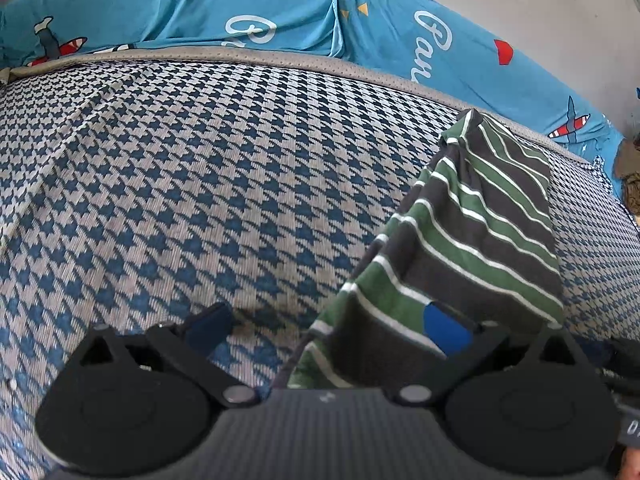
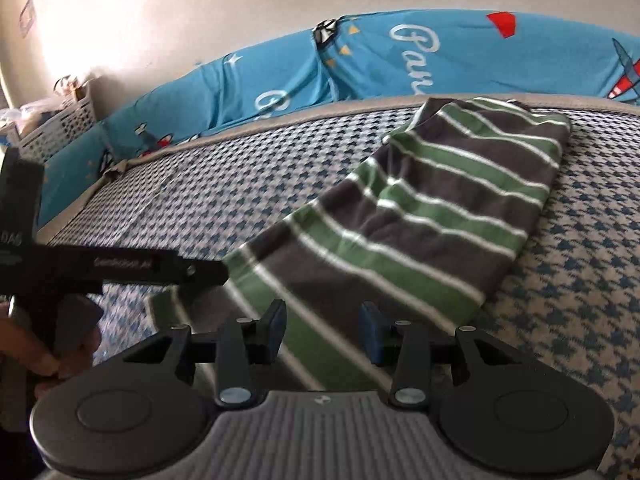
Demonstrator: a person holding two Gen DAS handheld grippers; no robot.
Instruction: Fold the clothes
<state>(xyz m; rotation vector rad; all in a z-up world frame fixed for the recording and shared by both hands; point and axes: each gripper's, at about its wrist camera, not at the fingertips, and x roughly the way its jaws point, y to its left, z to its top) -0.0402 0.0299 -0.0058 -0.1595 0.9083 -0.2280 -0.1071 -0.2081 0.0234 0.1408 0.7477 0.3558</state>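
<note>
Bed: open on the left, blocked at back & right

Houndstooth mattress (image 1: 180, 184) bare left of the striped garment (image 1: 480, 232), so clear passage there. Garment runs diagonally front-to-back on the right. Blue printed bumper (image 1: 280, 12) walls off the far edge, wall right behind it. Left gripper (image 2: 120, 268) juts in over the garment's near-left corner, hand (image 2: 48, 356) below it; white basket (image 2: 60, 128) at the far left corner.

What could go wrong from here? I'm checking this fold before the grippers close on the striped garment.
1. The left gripper is open wide, with the garment draped over only one pad; closing may pinch a single loose layer or miss.
2. The right gripper is open above cloth that already lies bunched and creased; folding now may lock in wrinkles.
3. The two grippers sit close together, so they might collide.
</note>
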